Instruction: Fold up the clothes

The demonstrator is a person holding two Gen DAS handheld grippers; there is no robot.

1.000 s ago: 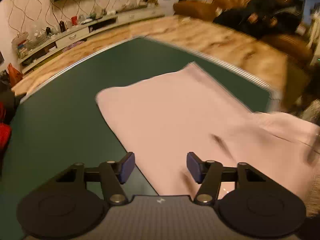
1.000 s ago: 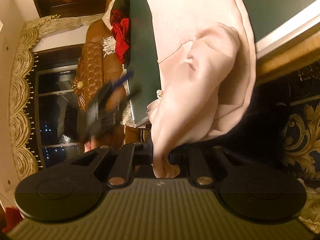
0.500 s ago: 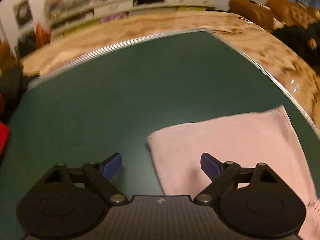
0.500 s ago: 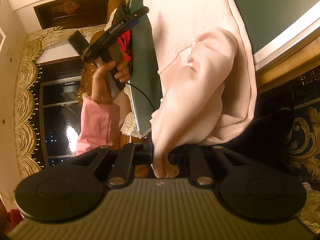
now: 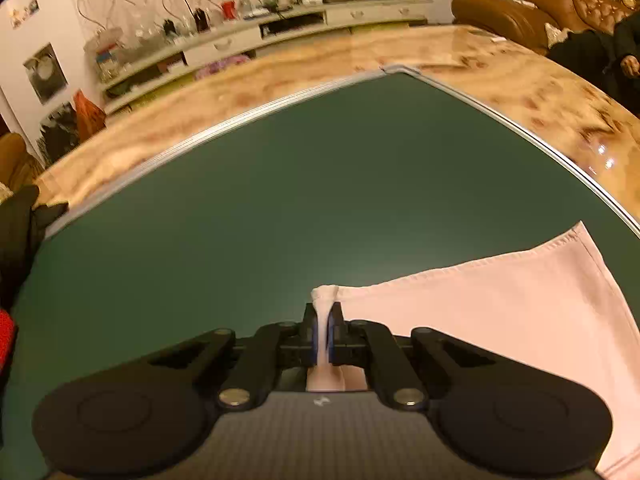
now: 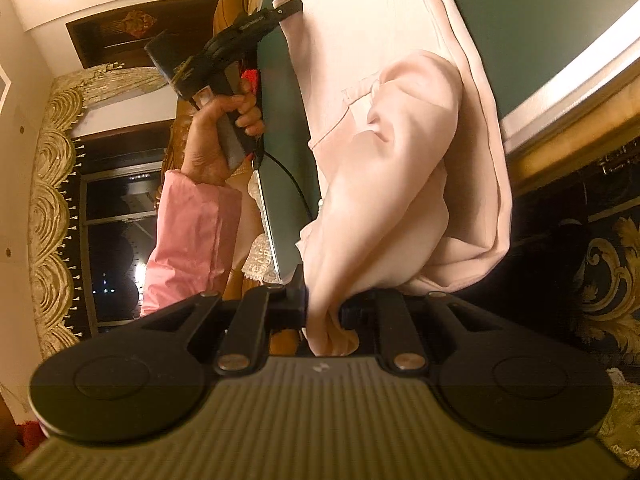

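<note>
Pink fabric of a garment (image 5: 500, 320) lies spread on the green bench (image 5: 280, 220), reaching toward its right edge, with one end hanging off the near edge. Jaws of the left gripper (image 5: 323, 334) are clamped on a hemmed corner of it. Jaws of the right gripper (image 6: 323, 304) are clamped on a bunched fold hanging below the bench edge. A hand (image 6: 218, 140) in a pink sleeve (image 6: 192, 236) holds the left gripper; its writing is unreadable.
</note>
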